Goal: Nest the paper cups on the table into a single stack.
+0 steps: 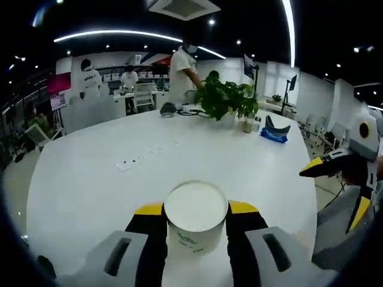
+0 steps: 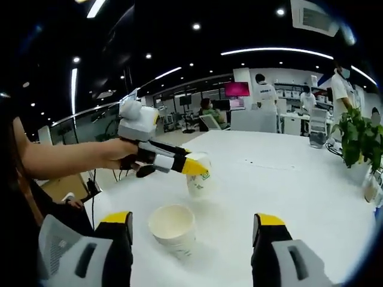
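From the left gripper view I have one paper cup [image 1: 195, 216] clamped between my left gripper [image 1: 195, 210] jaws, mouth up, held above the white table [image 1: 90, 179]; the right gripper view shows that same left gripper [image 2: 197, 168] at about 10 o'clock, pinching the cup [image 2: 199, 177] near its rim with the cup apparently clear of the tabletop. The second paper cup [image 2: 172, 229] stands upright on the table at roughly 7 o'clock in the right gripper view, between the spread, empty jaws of my right gripper [image 2: 190, 224], touching neither as far as I can tell. My worry is alignment: if I bring the held cup down off-centre or tilted, its base will likely catch the standing cup's rim and tip or skid it, since nothing steadies it. Squeezing harder could dent the thin wall and make nesting bind. Closing the right jaws too fast could knock the free cup over. The potted plant [image 1: 224, 98] at 12 o'clock in the left gripper view sits well apart, so I judge it no hazard.
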The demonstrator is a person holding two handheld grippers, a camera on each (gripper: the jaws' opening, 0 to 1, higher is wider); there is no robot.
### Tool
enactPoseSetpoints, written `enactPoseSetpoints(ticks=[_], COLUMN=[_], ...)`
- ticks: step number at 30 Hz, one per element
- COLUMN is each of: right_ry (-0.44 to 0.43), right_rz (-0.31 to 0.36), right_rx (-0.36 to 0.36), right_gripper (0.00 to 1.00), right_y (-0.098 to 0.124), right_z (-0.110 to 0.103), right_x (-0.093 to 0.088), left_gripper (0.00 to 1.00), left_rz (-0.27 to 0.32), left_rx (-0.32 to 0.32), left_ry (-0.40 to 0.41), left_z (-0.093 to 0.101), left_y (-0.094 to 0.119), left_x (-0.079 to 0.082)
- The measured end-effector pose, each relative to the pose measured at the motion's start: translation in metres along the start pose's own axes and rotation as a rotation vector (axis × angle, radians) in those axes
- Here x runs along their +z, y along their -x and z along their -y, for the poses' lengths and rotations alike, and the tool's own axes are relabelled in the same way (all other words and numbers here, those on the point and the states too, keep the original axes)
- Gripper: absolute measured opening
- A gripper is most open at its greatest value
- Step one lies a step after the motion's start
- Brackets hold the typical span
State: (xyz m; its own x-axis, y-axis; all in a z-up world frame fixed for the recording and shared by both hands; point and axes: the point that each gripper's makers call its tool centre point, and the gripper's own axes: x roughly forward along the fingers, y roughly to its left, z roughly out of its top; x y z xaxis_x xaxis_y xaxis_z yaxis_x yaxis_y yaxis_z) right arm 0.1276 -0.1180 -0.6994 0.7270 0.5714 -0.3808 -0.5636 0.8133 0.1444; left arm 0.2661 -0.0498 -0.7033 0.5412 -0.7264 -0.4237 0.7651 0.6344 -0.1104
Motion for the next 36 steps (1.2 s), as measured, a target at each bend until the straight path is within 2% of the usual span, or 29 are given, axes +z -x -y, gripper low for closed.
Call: enactPoseSetpoints(ticks=[9,21,24,28,29,33,36], right_ry=[0.024,0.042,0.035,0.012,0.006,-0.067,-0.108], right_rz=[0.021,0.067,0.100,0.147,0.138,0.149,0.157], right_rx=[0.050,0.168,0.210,0.278,0.274,0.347,0.359], right_gripper=[0.72,0.45,0.39,0.31,0.31,0.25,0.25], right_y=[-0.010,-0.020,-0.018,-0.014,-0.013,-0.005,-0.002], right_z=[-0.017,-0.044,-0.051,-0.058,-0.056,-0.060,-0.057], right_x=[0.005,0.016,0.022,0.031,0.030,0.026,0.025], left_gripper=[0.36,0.36,0.36,0.36,0.36,0.36,0.36], left_rz=[0.062,0.150,0.148,0.133,0.139,0.125,0.076], left_rx=[-0.056,-0.162,-0.184,-0.253,-0.253,-0.285,-0.318], left_ry=[0.026,0.071,0.059,0.055,0.046,0.039,-0.004], left_z=[0.035,0.074,0.080,0.096,0.096,0.097,0.101], left_y=[0.042,0.087,0.094,0.101,0.103,0.107,0.108], left_x=[0.024,0.042,0.040,0.035,0.035,0.029,0.017])
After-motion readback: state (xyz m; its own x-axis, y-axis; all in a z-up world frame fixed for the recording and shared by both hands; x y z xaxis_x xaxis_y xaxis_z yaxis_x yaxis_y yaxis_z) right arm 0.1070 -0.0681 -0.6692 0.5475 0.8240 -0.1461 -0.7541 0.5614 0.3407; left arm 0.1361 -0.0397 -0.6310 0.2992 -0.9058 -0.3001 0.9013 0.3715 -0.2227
